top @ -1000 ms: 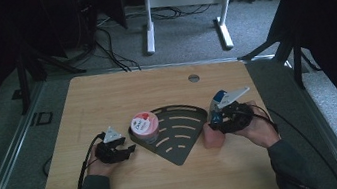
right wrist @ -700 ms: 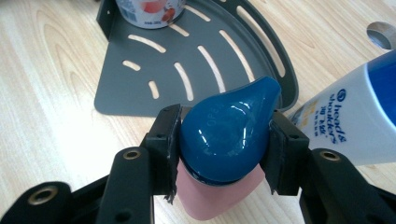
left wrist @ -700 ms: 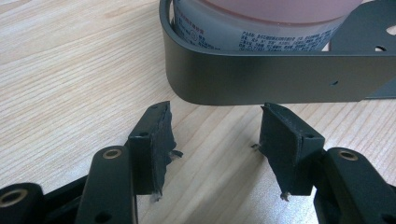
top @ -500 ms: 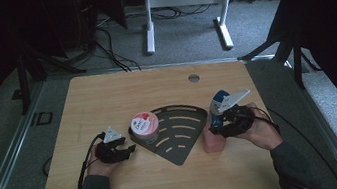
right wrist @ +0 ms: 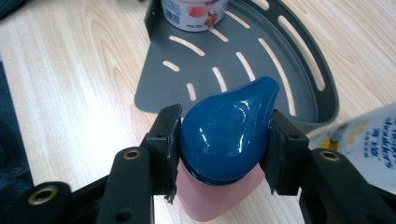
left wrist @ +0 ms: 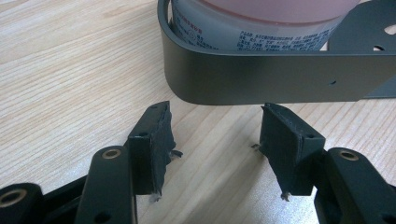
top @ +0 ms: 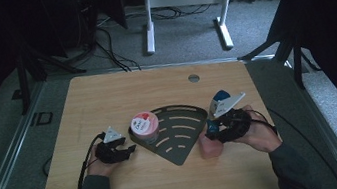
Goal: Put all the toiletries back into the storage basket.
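A person sits at a wooden table (top: pixel 106 98) with a gripper in each hand. The right gripper (right wrist: pixel 223 133) has its two black jaws closed on a pink bottle (right wrist: pixel 219 198) with a big shiny blue cap (right wrist: pixel 224 135). The pads press on both sides of the cap, one on each side. In the high view the right gripper (top: pixel 214 132) is at the right side of the table, and the pink bottle (top: pixel 209 146) stands on the wood under it, just beside the right edge of a dark grey rack (top: pixel 178 136). The rack is flat, shaped like a fan, with long slots cut in it and a low wall around its curved side. A tub (top: pixel 144 127) with a pink lid stands inside the rack at its left corner, against the wall. A white and blue packet (top: pixel 223 102) lies on the table just behind the right hand. The left gripper (left wrist: pixel 215 135) has its jaws partly open, and there is nothing between them, just bare wood. It points at the outside of the rack wall (left wrist: pixel 261 74), close to it but not touching, and the tub (left wrist: pixel 257 23) is right behind that wall. In the high view the left gripper (top: pixel 126 149) rests low at the left of the rack.
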Tool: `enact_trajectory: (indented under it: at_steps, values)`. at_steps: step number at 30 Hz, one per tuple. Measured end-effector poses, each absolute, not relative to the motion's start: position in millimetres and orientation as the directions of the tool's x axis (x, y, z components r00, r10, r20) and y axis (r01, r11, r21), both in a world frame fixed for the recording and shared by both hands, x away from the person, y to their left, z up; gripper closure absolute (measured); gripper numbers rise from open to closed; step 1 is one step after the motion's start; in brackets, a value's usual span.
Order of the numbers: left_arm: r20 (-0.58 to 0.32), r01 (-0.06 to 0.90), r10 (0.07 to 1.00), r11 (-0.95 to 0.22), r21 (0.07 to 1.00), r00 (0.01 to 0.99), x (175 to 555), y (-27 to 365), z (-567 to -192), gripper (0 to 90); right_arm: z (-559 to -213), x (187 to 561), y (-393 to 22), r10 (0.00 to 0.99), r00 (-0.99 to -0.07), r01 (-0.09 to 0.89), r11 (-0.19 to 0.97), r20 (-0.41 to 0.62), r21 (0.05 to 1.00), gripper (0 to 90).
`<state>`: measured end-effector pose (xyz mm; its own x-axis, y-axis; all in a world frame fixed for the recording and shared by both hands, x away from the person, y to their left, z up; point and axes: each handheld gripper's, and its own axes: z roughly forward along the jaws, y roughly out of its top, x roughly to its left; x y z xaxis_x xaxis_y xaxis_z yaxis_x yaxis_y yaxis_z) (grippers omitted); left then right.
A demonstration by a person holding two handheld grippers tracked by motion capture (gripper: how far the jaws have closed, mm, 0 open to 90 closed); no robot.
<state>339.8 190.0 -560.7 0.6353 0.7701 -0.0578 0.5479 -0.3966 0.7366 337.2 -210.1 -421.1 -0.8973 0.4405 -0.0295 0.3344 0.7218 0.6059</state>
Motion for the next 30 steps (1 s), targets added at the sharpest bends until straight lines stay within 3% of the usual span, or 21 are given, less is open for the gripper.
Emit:
enact_trajectory:
  at_steps: [30]
  values:
    - [-0.062,0.548,0.769,-0.394,0.738,0.636,340.0,189.9,-560.9,43.3,-419.5,331.1,-170.7,0.356,-0.934,0.275,0.726,-0.002,0.631,53.1]
